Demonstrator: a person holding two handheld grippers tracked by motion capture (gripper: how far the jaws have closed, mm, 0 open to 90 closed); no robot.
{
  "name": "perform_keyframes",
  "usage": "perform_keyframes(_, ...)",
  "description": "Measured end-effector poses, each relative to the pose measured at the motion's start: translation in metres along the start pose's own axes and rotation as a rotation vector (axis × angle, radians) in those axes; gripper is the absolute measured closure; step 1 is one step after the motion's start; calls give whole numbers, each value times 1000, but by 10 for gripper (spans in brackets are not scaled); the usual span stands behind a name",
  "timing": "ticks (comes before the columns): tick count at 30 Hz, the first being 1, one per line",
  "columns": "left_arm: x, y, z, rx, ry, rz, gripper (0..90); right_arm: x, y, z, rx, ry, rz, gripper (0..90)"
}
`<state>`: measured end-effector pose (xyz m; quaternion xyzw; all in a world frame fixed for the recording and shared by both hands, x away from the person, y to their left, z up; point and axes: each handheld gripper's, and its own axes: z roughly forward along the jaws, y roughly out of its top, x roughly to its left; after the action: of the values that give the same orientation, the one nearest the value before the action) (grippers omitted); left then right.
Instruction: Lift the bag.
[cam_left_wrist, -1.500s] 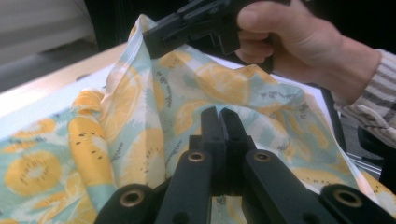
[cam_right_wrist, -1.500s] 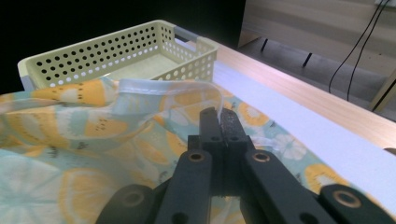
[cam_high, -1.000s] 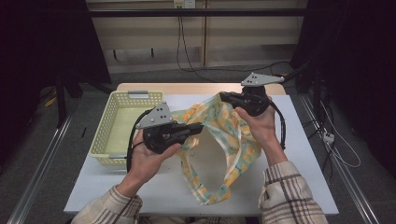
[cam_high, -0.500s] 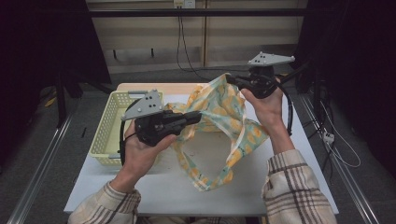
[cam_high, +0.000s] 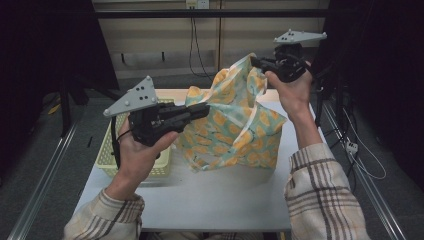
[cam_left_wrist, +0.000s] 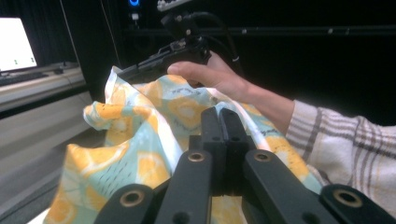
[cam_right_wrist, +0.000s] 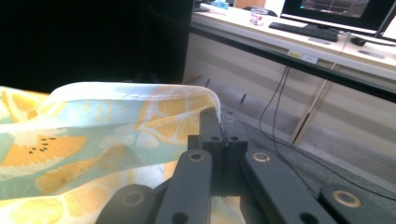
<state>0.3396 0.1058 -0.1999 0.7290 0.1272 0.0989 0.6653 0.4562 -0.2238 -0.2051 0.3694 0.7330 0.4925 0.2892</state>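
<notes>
One cloth (cam_high: 232, 125), pale green with an orange-slice print, hangs between two tongs above the tabletop (cam_high: 220, 200). The left tongs (cam_high: 202, 111) are clamped together on the cloth's near left edge; in the left gripper view the two black jaws stand pressed side by side with the fabric (cam_left_wrist: 140, 140) bunched around their tips. The right tongs (cam_high: 255, 62) are likewise clamped on the cloth, at its top corner, held higher and farther back than the left pair. In the right gripper view the hemmed edge of the cloth (cam_right_wrist: 116, 121) runs right up to the closed jaws.

The cloth's lower folds sag down towards the tabletop, just beside one yellow basket (cam_high: 107, 160) that stands at the left edge of the tabletop, partly behind the left hand (cam_high: 142, 150). Whether the lowest fold touches the surface cannot be told.

Two hands hold the tongs, one each, and two plaid sleeves (cam_high: 325, 195) come in from the bottom of the high view. The right hand (cam_high: 292, 90) wraps the right tongs' body, with one grey three-cornered plate on top of each tool.
</notes>
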Motion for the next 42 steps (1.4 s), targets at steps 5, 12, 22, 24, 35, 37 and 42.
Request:
perform_keyframes(5, -3, 1, 2, 35, 20, 50, 900, -5, 10, 3, 2, -27, -7, 900)
perform_keyframes(12, 8, -37, 22, 153, 31, 4, 900, -8, -18, 25, 54, -26, 20, 900)
perform_keyframes(22, 27, -77, 37, 274, 54, -41, 900, -3, -53, 55, 125, 16, 44, 900)
perform_keyframes(24, 28, -84, 40, 290, 39, -41, 900, -4, -59, 58, 129, 27, 59, 900)
perform_keyframes(35, 29, -100, 41, 322, 50, -58, 848, -3, -79, 66, 164, 53, 82, 871)
perform_keyframes(37, 29, -102, 39, 323, 61, -55, 820, -2, -79, 63, 163, 48, 85, 871)
perform_keyframes(42, 29, -104, 37, 330, 98, -52, 676, 1, -81, 60, 161, 38, 93, 783)
